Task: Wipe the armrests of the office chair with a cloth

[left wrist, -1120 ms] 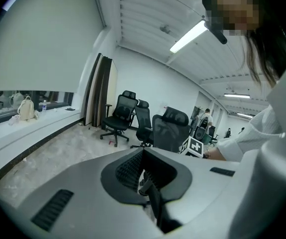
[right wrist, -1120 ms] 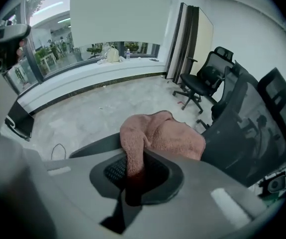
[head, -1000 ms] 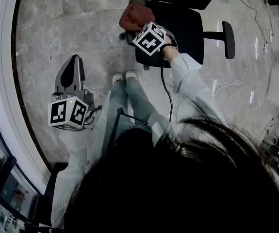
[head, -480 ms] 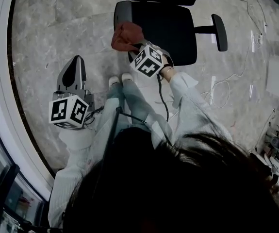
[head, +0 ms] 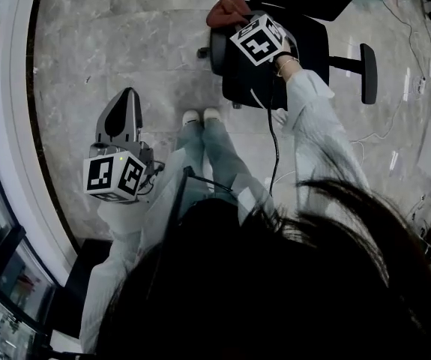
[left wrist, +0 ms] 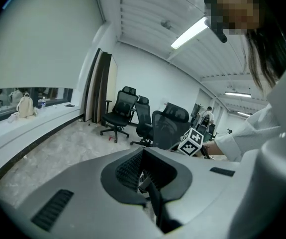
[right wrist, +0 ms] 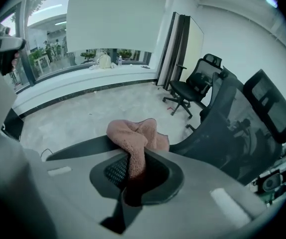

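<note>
The black office chair stands at the top of the head view, with its right armrest sticking out bare. A reddish-pink cloth lies bunched on the chair's left side near the backrest. My right gripper is shut on the cloth, and a fold of it runs down between the jaws. Under the cloth a dark armrest strip shows. My left gripper hangs over the floor to the left, away from the chair. It is shut and holds nothing.
The person's two white shoes stand on the grey marble floor just in front of the seat. A raised white curved ledge borders the floor on the left. Cables trail on the floor at the right. More office chairs stand farther off.
The right gripper has carried the cloth along the chair's left side toward the backrest, after first coming forward. The left gripper has stayed in place, shut.
</note>
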A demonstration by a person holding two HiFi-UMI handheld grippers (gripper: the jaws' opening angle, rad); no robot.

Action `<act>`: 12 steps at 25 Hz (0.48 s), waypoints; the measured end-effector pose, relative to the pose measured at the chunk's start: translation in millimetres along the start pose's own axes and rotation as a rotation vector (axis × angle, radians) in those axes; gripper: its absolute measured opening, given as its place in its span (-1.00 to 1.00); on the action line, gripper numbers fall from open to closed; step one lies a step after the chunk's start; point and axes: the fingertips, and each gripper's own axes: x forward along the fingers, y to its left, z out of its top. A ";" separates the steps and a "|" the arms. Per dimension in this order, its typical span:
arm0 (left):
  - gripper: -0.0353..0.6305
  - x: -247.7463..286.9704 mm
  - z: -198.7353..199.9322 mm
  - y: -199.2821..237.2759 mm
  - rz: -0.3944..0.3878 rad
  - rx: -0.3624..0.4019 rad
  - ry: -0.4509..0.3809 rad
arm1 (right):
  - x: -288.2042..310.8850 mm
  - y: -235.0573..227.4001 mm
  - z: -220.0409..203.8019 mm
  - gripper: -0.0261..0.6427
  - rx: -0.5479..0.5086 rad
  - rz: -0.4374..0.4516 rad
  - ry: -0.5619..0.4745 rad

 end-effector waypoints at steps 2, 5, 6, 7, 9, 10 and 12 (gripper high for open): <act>-0.88 1.2 0.3 8.1 0.017 -0.011 0.001 | 12.9 -20.9 9.2 -0.85 0.006 -0.035 0.030; -0.88 4.6 0.8 17.1 0.029 -0.020 0.002 | 29.4 -38.4 21.0 -0.85 0.016 -0.059 0.071; -0.88 5.5 1.8 19.5 0.031 -0.021 0.000 | 34.4 -36.8 22.1 -0.85 0.028 -0.044 0.088; -0.88 6.1 3.2 21.4 0.032 -0.021 -0.001 | 38.2 -30.9 21.3 -0.85 0.045 -0.017 0.108; -0.88 7.2 6.4 22.7 0.029 -0.022 -0.006 | 40.5 -9.5 15.5 -0.85 0.070 0.044 0.140; -0.88 8.3 8.1 21.8 0.024 -0.021 -0.006 | 38.9 2.4 12.6 -0.85 0.068 0.063 0.142; -0.88 12.2 11.3 18.1 0.009 -0.015 -0.005 | 31.0 24.7 11.6 -0.85 0.034 0.085 0.110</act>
